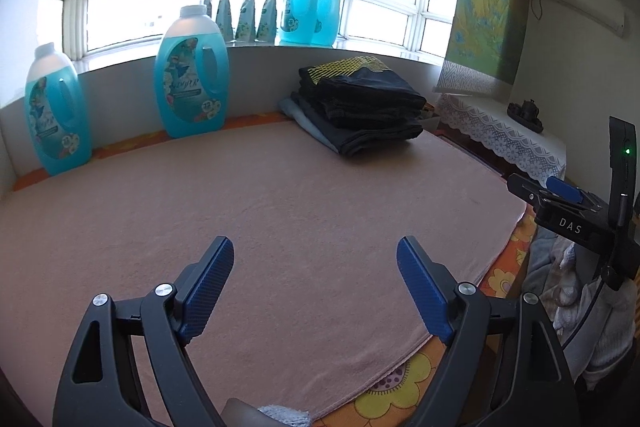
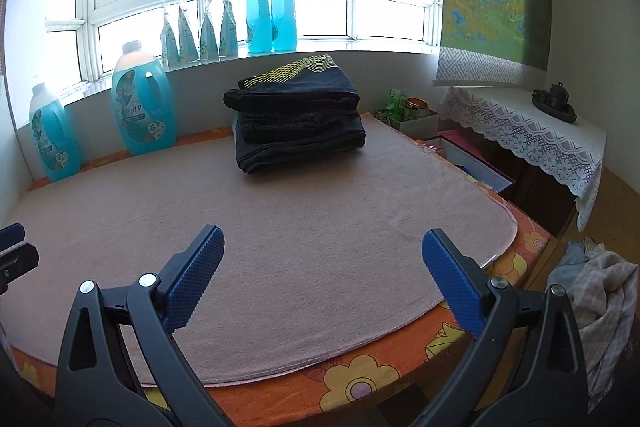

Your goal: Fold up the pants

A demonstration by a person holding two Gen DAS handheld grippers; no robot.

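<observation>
A stack of folded dark pants (image 1: 360,107) lies at the far side of the pink towel (image 1: 260,195), near the window wall; the top piece has a yellow pattern. The stack also shows in the right wrist view (image 2: 298,119). My left gripper (image 1: 316,251) is open and empty, held above the near part of the towel. My right gripper (image 2: 322,239) is open and empty above the towel's near edge (image 2: 280,227). The right gripper also shows at the right edge of the left wrist view (image 1: 560,195). A heap of unfolded clothes (image 2: 596,291) lies off the table's right side.
Two large blue detergent bottles (image 1: 192,75) (image 1: 56,111) stand at the back left on the table. More bottles and pouches (image 2: 260,15) line the windowsill. A lace-covered side table (image 2: 528,135) and boxes (image 2: 412,115) stand at right. The orange flowered cloth (image 2: 360,379) marks the table's front edge.
</observation>
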